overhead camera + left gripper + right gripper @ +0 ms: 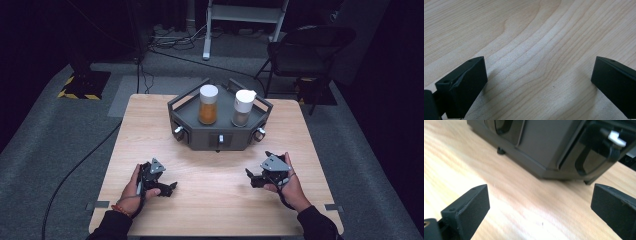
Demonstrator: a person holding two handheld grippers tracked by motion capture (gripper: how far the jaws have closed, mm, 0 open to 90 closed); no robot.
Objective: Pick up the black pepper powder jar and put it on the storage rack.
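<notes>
Right gripper (pixel 261 175): jaws spread wide, nothing between them, resting low over the table (pixel 210 210) on the near right side, aimed at the dark grey tray (pixel 218 136). Left gripper (pixel 162 186): jaws likewise spread and empty, low over bare wood at the near left. Both stand well apart from the tray, which sits at the far middle of the table. The tray holds two upright jars side by side: the amber jar (pixel 208 105), white-lidded and filled with orange-brown contents, on the left, and the pale jar (pixel 243 108), white-capped with greyish contents, on the right. Judgement: the step in hand is an approach. It is best done by raising a gripper above the tray wall, keeping the jaws wide, and closing squarely on a jar's body below the lid to avoid tipping its neighbour.
</notes>
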